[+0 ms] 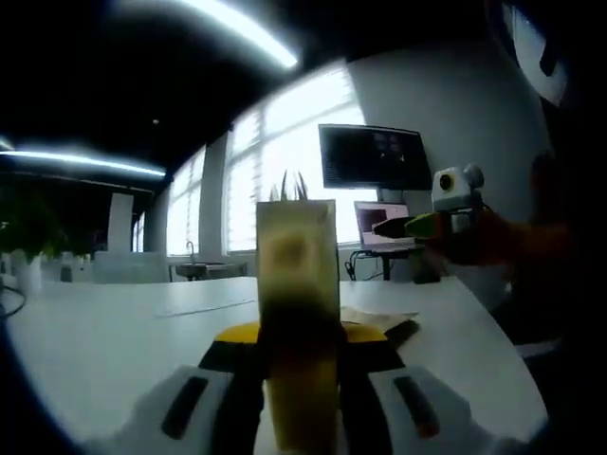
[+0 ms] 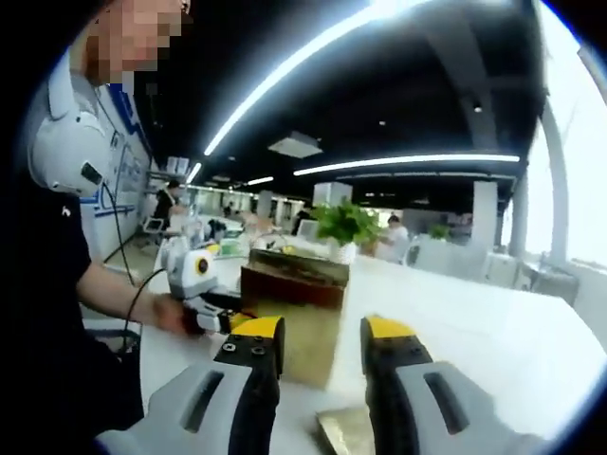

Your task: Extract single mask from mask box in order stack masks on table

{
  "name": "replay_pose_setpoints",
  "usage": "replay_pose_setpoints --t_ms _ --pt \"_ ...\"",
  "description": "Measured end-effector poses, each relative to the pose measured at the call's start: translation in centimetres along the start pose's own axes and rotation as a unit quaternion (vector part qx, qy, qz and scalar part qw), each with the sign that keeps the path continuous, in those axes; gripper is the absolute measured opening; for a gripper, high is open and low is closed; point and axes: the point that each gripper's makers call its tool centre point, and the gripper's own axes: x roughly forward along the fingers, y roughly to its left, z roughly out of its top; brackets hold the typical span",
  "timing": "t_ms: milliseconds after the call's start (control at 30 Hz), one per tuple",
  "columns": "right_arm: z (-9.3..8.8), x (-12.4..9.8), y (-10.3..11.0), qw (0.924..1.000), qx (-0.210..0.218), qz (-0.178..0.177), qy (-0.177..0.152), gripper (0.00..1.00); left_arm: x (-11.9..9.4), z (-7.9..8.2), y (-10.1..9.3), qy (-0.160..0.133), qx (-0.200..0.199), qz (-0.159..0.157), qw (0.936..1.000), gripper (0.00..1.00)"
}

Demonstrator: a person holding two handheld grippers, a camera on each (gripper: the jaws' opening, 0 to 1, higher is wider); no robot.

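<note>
The mask box (image 1: 297,284) is clamped upright between the jaws of the left gripper (image 1: 299,379), above the white table (image 1: 104,332); its print is blurred and no writing can be read. In the right gripper view the box (image 2: 292,318) stands just beyond the right gripper (image 2: 322,355), whose jaws are spread apart. A flat mask (image 2: 343,428), partly cut off, lies between them.

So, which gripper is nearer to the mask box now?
Left. The left gripper holds the mask box between its fingers, standing it on the table. The right gripper is open, just short of the box.
</note>
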Motion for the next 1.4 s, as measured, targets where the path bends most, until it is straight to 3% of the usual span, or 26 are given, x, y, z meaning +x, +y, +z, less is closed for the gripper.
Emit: replay_pose_setpoints --t_ms 200,733,1067,1400 --pt "1.5 0.9 0.8 0.9989 -0.023 0.040 0.011 0.28 0.0 0.0 0.0 0.000 0.000 0.000 1.0000 0.31" --pt "4.1 3.6 1.0 0.9912 -0.085 0.093 0.043 0.26 0.1 0.0 -0.1 0.000 0.000 0.001 1.0000 0.31" --pt "4.2 6.0 1.7 0.9768 -0.135 0.139 0.091 0.24 0.1 0.0 0.0 0.001 0.002 0.001 1.0000 0.31" --pt "4.1 6.6 1.6 0.9647 -0.165 0.164 0.123 0.24 0.1 0.0 -0.1 0.002 0.003 0.001 1.0000 0.32"
